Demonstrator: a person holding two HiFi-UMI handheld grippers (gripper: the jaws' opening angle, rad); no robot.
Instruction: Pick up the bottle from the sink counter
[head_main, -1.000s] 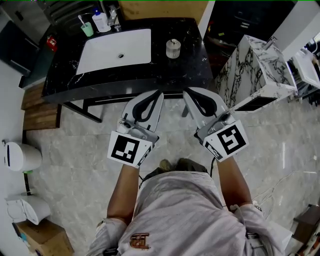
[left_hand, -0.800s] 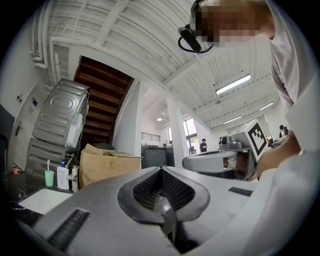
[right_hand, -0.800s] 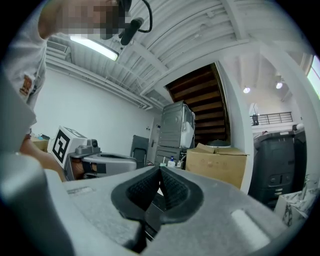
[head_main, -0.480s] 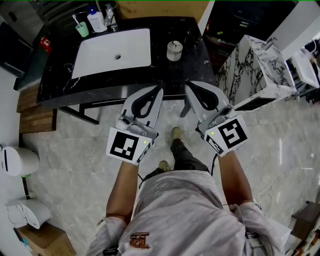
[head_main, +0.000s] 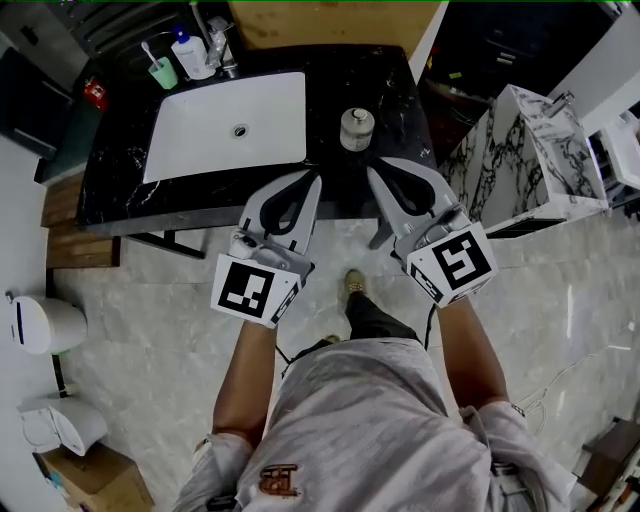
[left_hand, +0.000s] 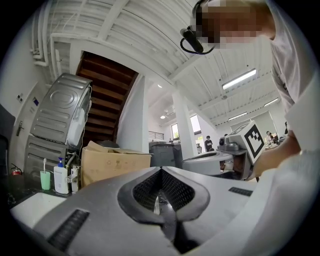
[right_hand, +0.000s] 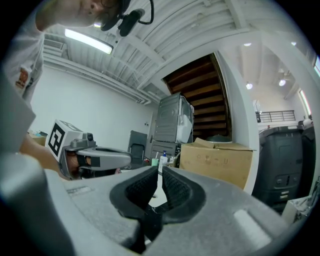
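Mock bathroom corner inside a big indoor hall. Black marble sink counter w/ white basin, faucet & toothbrush cup on a tiled floor. Behind it: cardboard box, grey appliance, open stair underside, ceiling strip lights.

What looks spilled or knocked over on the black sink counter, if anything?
Nothing stands out. The white pump bottle, green toothbrush cup and squat grey capped bottle all stand upright on the black marble counter; no spill shows.

Right tongs nearly together, empty — cardboard box beyond.
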